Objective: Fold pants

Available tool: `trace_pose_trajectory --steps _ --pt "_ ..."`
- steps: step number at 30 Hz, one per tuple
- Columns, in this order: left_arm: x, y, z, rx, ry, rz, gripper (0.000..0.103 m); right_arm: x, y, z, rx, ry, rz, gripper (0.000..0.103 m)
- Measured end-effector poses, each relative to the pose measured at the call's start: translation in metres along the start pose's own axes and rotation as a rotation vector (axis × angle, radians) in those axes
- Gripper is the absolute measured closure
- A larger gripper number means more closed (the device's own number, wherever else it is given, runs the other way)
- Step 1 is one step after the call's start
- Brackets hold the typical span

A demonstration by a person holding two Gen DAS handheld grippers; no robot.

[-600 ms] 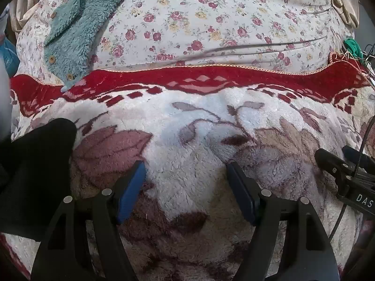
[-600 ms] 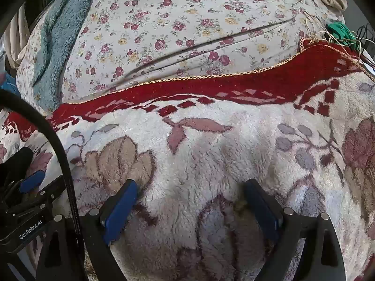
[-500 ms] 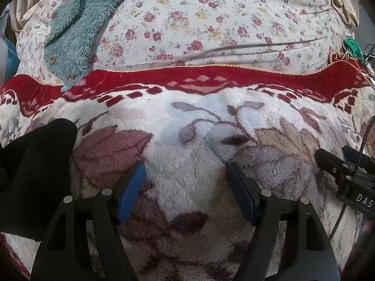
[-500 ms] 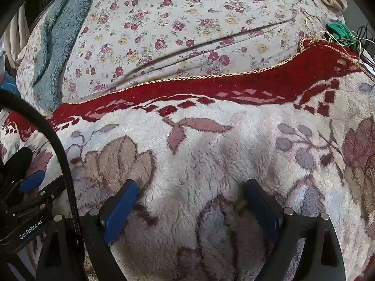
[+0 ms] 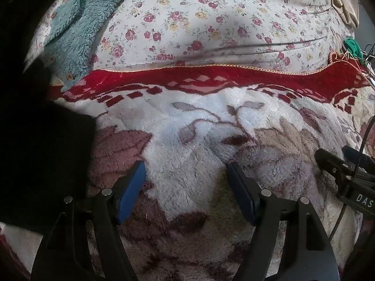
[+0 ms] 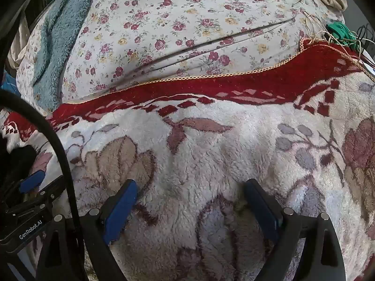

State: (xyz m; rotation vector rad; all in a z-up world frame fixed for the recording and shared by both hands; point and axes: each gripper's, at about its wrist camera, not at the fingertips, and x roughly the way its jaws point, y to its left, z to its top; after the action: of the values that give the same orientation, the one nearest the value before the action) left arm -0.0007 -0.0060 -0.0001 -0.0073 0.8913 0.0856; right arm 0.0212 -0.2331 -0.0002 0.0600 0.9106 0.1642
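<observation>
The black pants (image 5: pixel 44 145) lie as a dark mass at the left edge of the left wrist view, on the fluffy white blanket (image 5: pixel 194 140) with leaf pattern and red border. A small part of them shows at the far left of the right wrist view (image 6: pixel 21 157). My left gripper (image 5: pixel 185 175) is open and empty, low over the blanket, just right of the pants. My right gripper (image 6: pixel 191 194) is open and empty over the blanket, to the right of the left gripper (image 6: pixel 32 185); it also shows in the left wrist view (image 5: pixel 339 161).
A floral quilt (image 5: pixel 211 23) covers the far half of the bed. A teal fleece garment (image 5: pixel 72 30) lies at the far left. Green cloth and thin cords (image 6: pixel 339 31) sit at the far right edge. A beige cloth (image 5: pixel 344 2) lies far right.
The black pants now cover much more of the left side of the left wrist view, reaching up past the red border. Both grippers stay open and almost still.
</observation>
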Motion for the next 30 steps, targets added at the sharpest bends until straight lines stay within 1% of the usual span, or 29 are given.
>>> trace_pose_trajectory --steps 30 --pt "0.0001 0.0013 0.0011 -0.006 0.0 -0.006 0.03 0.0012 -0.0014 0.0012 -0.001 0.002 0.0 0.011"
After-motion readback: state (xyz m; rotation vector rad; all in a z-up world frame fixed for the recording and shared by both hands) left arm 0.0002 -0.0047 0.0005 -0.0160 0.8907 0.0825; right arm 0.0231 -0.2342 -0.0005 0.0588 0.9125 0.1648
